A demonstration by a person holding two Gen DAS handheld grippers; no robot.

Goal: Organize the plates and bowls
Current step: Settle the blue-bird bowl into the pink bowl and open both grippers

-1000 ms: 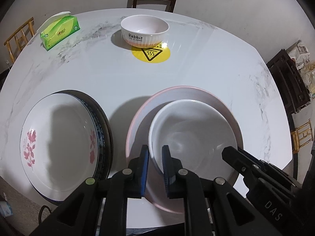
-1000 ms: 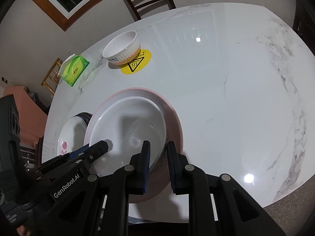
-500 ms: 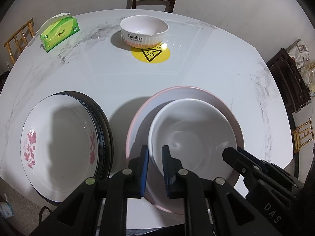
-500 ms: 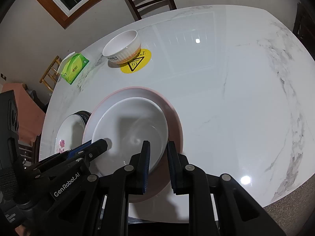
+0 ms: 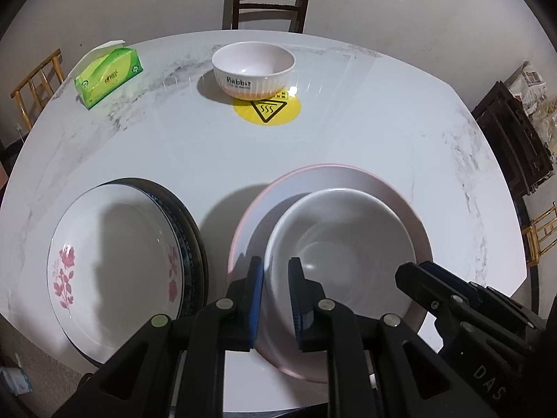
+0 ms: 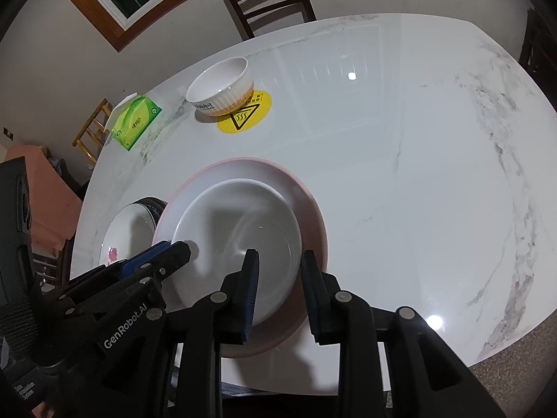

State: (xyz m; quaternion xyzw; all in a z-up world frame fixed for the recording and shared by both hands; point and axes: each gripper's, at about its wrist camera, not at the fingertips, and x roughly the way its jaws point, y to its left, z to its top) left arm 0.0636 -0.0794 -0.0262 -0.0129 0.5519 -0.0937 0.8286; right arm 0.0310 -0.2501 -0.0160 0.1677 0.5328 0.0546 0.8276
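On the marble table (image 5: 348, 132), the white bowl (image 5: 341, 257) sits nested in the pink plate (image 5: 334, 177). The placing step looks finished — both grippers are letting go. The right gripper (image 6: 278, 268) straddles the bowl's rim with jaws apart; the left gripper (image 5: 275, 275) does likewise, its gap narrower. Next, likely the ribbed bowl (image 5: 253, 69) beyond — back both grippers off cleanly first.

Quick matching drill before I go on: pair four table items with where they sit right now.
Items:
1. white bowl
2. Rabbit bowl
3. tissue box
4. floral plate

Places:
A. far left of the table
B. partly on the yellow sticker
C. on top of dark plates
D. inside the pink plate

Pairs: 1-D, 2-B, 3-A, 4-C
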